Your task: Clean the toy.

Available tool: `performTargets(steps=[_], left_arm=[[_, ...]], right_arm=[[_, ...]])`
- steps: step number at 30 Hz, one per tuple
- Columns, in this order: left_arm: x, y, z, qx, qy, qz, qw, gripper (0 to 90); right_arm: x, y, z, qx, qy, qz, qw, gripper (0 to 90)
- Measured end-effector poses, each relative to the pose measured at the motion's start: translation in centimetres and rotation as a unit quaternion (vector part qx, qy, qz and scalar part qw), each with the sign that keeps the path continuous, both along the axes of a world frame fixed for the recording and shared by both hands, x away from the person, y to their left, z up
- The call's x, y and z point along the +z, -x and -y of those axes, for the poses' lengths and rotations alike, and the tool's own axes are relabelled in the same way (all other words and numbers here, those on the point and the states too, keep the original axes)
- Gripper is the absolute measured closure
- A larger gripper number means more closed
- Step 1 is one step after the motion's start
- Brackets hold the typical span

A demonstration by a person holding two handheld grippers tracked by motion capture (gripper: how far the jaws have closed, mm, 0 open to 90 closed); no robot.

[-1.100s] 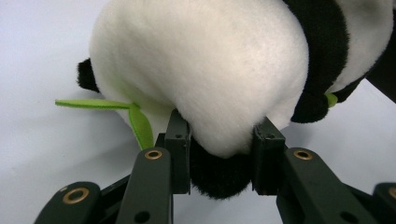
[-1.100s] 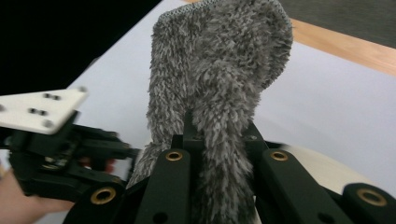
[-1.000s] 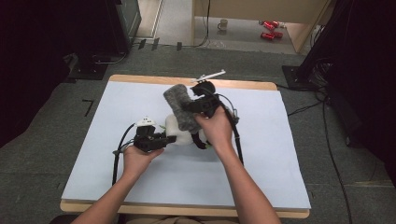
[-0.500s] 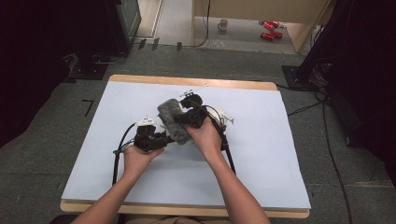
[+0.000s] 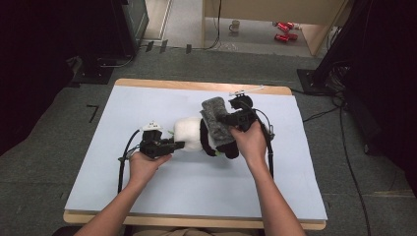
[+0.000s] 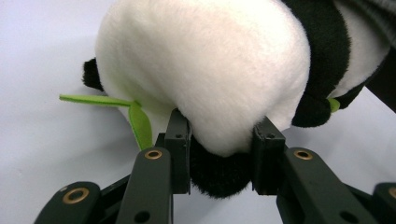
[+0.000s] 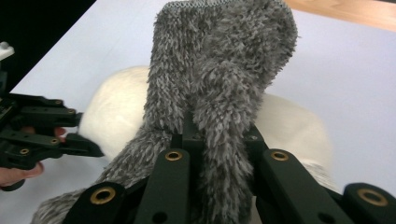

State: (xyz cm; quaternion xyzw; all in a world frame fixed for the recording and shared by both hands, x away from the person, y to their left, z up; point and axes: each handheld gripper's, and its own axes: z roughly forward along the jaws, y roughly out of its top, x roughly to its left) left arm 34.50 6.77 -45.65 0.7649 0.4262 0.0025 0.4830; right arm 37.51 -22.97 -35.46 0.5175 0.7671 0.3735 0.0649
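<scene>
Now my left gripper (image 6: 219,161) pinches the toy panda (image 5: 189,133) at mid-table to steady it, while my right gripper (image 7: 219,135), clamped on the grey scarf (image 7: 219,70), drapes it probably around the neck.

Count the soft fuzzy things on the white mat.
2: the panda plush lies mid-mat, pinched by the left claw; the grey fuzzy cloth drapes over its right end, gripped by the right claw. Others may hide underneath.

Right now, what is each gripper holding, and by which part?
The left gripper pinches the plush panda by a black and white fold at its near end. The right gripper clamps the fuzzy grey cloth around its bunched middle.
</scene>
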Motion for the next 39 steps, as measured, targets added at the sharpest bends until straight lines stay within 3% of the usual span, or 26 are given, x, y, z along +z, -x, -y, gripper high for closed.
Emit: performTargets(steps=[10,15,20,25,35,39], left_arm=[[0.2,-0.3,-0.3,0.011,-0.001,-0.014,0.9998,66.3],[0.5,-0.4,-0.5,0.018,0.005,-0.024,0.9995,66.3],[0.7,-0.4,-0.4,0.021,0.012,-0.033,0.9992,66.3],[0.9,-0.4,-0.4,0.025,0.013,-0.040,0.9988,66.3],[1.0,-0.5,-0.5,0.025,0.019,-0.044,0.9985,66.0],[1.1,-0.5,-0.5,0.029,0.023,-0.048,0.9982,65.9]], right_arm=[[0.6,0.5,3.8,-0.043,0.006,0.010,0.9990,79.9],[2.1,1.5,3.8,-0.033,-0.023,0.028,0.9988,80.0],[3.6,2.6,1.4,0.004,-0.038,0.050,0.9981,80.0],[3.7,3.1,-2.2,0.046,-0.046,0.055,0.9963,80.0],[0.2,3.1,-8.9,0.105,-0.052,0.026,0.9928,80.0],[-1.8,2.9,-9.8,0.096,-0.018,0.024,0.9950,79.8]])
